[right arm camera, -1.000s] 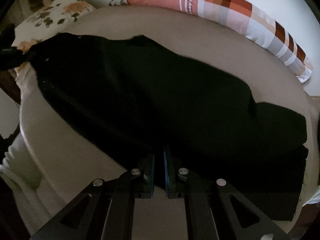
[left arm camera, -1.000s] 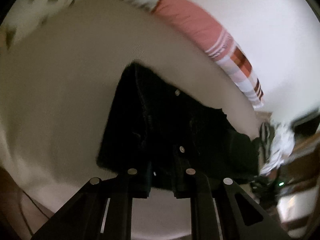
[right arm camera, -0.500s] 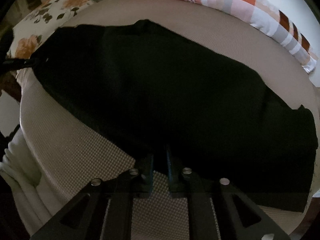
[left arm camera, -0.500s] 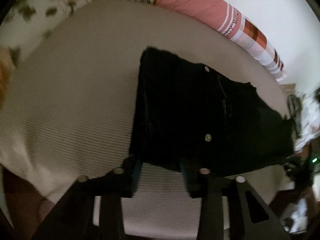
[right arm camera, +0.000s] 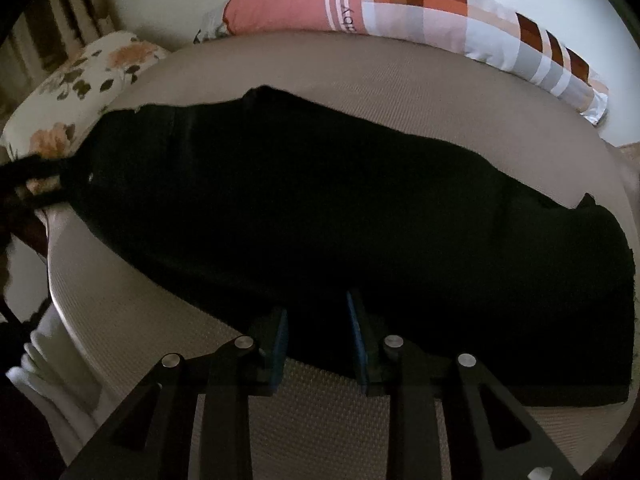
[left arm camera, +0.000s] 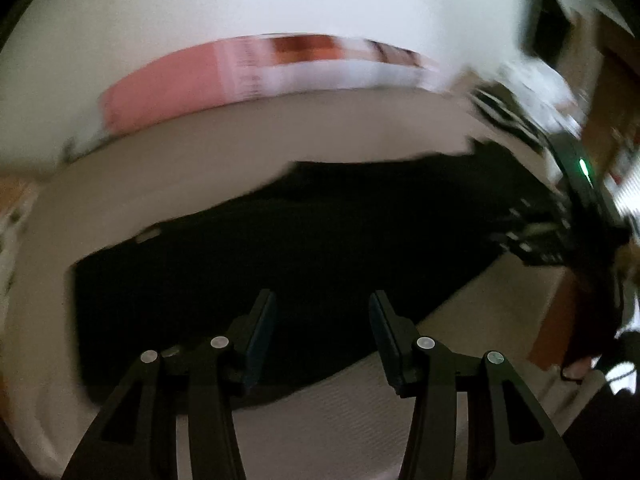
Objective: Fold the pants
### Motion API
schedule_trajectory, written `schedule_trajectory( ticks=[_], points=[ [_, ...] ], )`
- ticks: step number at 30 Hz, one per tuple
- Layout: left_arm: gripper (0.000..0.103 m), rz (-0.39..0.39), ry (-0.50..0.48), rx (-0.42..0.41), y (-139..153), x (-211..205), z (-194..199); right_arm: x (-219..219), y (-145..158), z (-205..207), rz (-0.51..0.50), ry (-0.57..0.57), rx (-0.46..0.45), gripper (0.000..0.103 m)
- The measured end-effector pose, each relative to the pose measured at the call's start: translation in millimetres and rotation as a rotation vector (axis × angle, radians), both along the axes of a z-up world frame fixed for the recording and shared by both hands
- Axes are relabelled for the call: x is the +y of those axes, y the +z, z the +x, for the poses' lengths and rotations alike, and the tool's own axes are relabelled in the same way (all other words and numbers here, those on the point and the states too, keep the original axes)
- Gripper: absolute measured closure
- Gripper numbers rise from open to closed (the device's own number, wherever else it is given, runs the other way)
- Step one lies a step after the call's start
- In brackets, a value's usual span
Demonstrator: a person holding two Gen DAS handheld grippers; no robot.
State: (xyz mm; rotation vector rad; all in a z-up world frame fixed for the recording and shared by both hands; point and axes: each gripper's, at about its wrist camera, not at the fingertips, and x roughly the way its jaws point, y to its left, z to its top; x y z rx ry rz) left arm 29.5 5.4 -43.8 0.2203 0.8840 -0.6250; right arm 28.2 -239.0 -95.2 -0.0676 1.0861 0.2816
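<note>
Pants (right arm camera: 320,216) lie long and flat across the beige bed (right arm camera: 400,120), left gripper (left arm camera: 322,334) apart and empty over the near hem, right gripper (right arm camera: 316,340) just opening off the near edge, so clear both fully before you regrasp.

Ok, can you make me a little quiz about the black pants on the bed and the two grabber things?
1. True or false: the pants lie flat on the bed.
2. Which gripper's jaws stand wider apart: A) left gripper B) right gripper?
3. What lies along the bed's far edge?

Key: 1 true. 2 A; both have just been opening and neither pinches the cloth. 3 the pink checked pillow.
</note>
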Motion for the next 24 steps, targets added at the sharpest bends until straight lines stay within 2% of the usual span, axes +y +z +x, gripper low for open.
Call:
schedule_trajectory(
  ticks=[5,11,13,14,15,17,21,24],
  points=[
    [0.053,0.007,-0.167,0.013,-23,-70,1,-2,5,4,0.023,-0.011,-0.008,0.078],
    [0.055,0.069,-0.24,0.002,-44,-129,9,-5,12,5,0.045,-0.015,-0.021,0.076],
    [0.074,0.065,-0.245,0.013,-49,-143,16,-7,14,4,0.058,-0.017,-0.014,0.076],
    [0.086,0.072,-0.24,0.017,-52,-149,20,-8,15,3,0.06,-0.019,-0.011,0.074],
    [0.091,0.087,-0.231,0.019,-54,-154,23,-12,18,0,0.068,-0.026,-0.014,0.073],
    [0.096,0.099,-0.213,0.021,-56,-155,26,-21,24,-6,0.092,-0.045,-0.026,0.066],
    [0.096,0.083,-0.192,0.021,-53,-150,24,-70,35,-16,0.135,-0.183,-0.066,0.059],
    [0.096,0.074,-0.184,0.016,-52,-148,23,-132,29,-19,0.195,-0.377,-0.059,0.059]
  ],
)
